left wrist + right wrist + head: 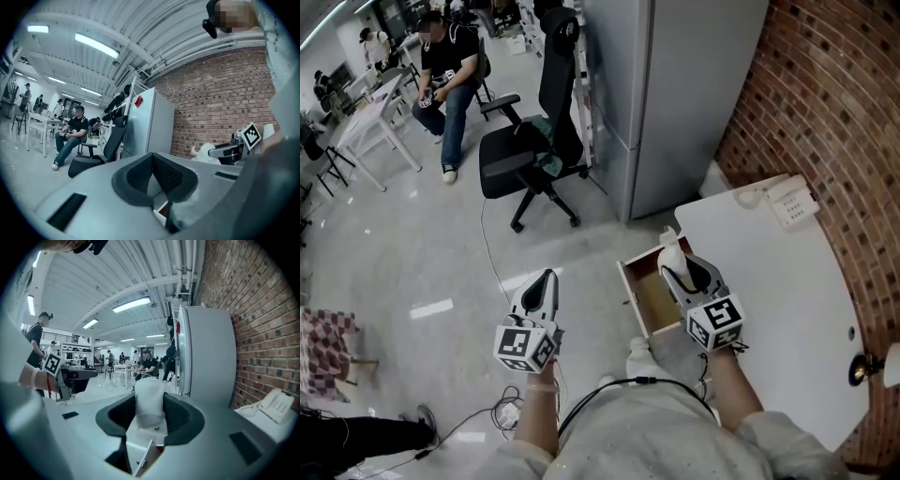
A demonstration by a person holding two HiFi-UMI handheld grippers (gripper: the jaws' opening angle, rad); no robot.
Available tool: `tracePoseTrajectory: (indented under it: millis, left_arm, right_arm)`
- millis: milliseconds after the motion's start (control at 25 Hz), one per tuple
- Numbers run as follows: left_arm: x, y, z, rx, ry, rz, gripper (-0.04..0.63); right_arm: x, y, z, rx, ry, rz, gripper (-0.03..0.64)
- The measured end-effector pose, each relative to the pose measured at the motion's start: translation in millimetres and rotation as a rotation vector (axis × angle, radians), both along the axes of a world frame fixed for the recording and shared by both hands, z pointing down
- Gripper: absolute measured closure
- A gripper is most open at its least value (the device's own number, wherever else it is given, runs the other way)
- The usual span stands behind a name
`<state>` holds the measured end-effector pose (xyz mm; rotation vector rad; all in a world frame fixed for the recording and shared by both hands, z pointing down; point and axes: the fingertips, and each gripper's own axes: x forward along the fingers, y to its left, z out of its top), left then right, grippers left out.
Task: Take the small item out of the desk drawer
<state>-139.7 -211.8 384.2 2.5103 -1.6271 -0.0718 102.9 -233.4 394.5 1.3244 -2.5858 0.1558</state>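
While the white desk (769, 281) fills my right side against the brick wall (834, 94), the tall grey cabinet (675, 94) stands ahead and an office chair (534, 141) sits out on the floor to its left. Down at the desk's near-left corner the drawer (642, 314) hangs pulled open, its pale bottom bare where I can see it.

And here's my right claw (677, 265), clamped on the small item (669, 242), a whitish, slightly see-through thing! From the claw's own camera it sits pinched between both dark pads, its long axis roughly upright and its top poking above them. I can't tell exactly what it is. It's clear of the drawer, held in the air just above the open mouth, so I'd call the lift as good as done.

What matters now: the desk top lies just to the right of this claw, with the drawer straight underneath, so a short carry rightwards should find bare white surface, well short of the telephone (792, 202) at the far edge.

My left claw (546, 278) is pinched together on nothing, well apart to the left over the floor. The right hand is plainly nearer.
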Motion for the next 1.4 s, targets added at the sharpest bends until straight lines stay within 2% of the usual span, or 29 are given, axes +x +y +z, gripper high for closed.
tracePoseTrajectory:
  millis: [680,1400]
  left_arm:
    - [-16,-6,0,-0.002,0.009,-0.046,0.595]
    - [-8,-4,10,-0.033,0.019,-0.051,0.595]
  right_arm:
    - [6,-19,-11,0.022,-0.008,0.015,0.437]
    - [22,-20,0,0.003,-0.015,0.030,0.437]
